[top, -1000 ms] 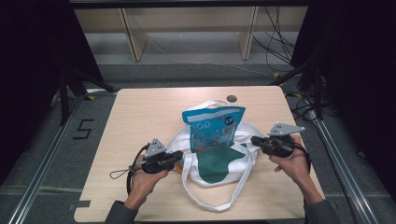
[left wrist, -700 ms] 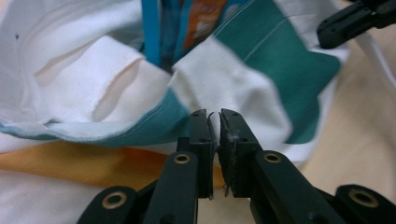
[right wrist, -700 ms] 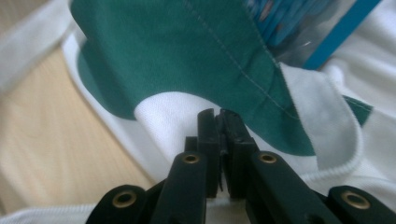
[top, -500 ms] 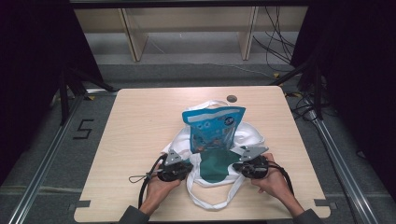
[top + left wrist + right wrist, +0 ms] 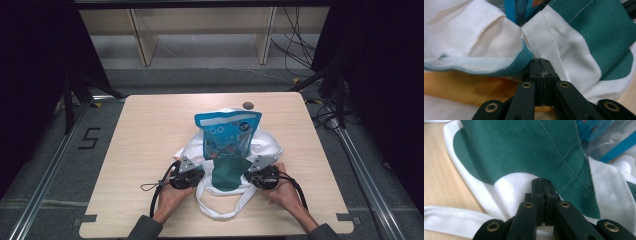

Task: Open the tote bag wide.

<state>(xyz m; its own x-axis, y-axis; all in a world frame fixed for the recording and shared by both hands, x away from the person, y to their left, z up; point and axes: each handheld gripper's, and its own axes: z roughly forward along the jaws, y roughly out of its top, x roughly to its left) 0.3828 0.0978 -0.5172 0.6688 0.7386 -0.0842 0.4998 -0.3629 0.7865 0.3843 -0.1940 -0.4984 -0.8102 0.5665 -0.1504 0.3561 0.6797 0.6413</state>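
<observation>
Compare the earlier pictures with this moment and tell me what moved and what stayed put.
Both hands came inward and down from either side of the tote bag to its near edge. The left gripper and the right gripper have just been closing; their jaws now meet at the cloth, and whether fabric is pinched between them I cannot tell. The blue snack pouch, the small round disc and the table stayed as they were.
</observation>
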